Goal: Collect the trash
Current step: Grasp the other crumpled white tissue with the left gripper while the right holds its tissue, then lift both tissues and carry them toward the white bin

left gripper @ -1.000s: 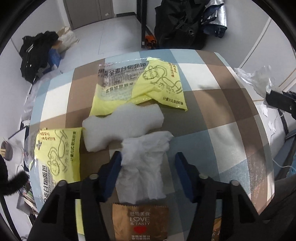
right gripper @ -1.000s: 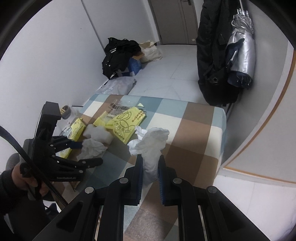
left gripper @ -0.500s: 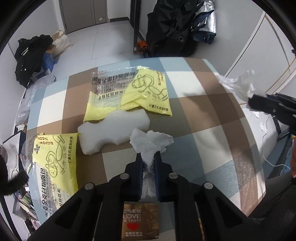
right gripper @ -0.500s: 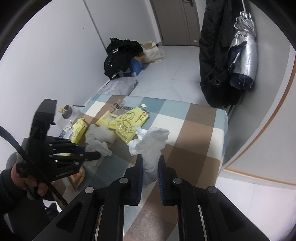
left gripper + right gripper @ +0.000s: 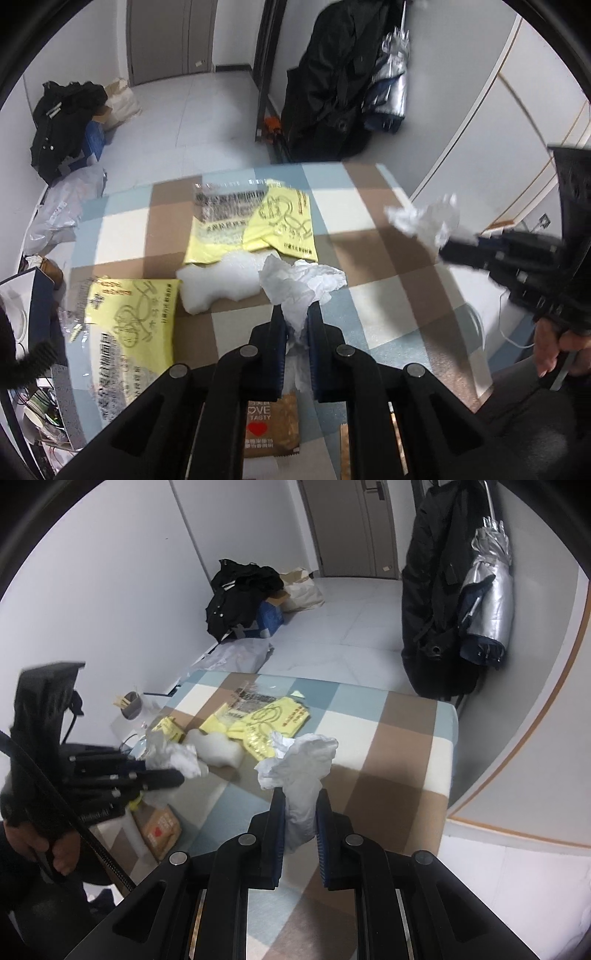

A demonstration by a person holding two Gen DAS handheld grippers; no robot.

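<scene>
Your left claw (image 5: pixel 295 328) is pinched tight on a crumpled white tissue (image 5: pixel 301 284), pads pressing its lower end, the loose top fanning out above the fingertips and off the checked worktop (image 5: pixel 388 295). Your right claw (image 5: pixel 300 812) is clamped on a second tissue wad (image 5: pixel 299 764), held in the air over the worktop's blue and brown squares (it also shows at the right edge of the left wrist view). So two pieces are in hand, none visibly binned: no bin or bag for the trash appears in either view, so I can't tell where they go.

Left on the worktop, working outward from the left claw: a white foam piece (image 5: pixel 218 284) just behind the held tissue, a yellow wrapper (image 5: pixel 284 225) overlapping a clear printed wrapper (image 5: pixel 225 210) beyond it, another yellow wrapper (image 5: pixel 129 325) at the left edge, and a brown snack sachet (image 5: pixel 271 424) right under the claw (a second brown packet edge peeks beside it, too cut off to name).

Judgement: early to midway. Both claws are full, so both loads likely need dropping off next, and at least five pieces are still waiting. Thin flat wrappers may be harder to pinch than the tissues.
</scene>
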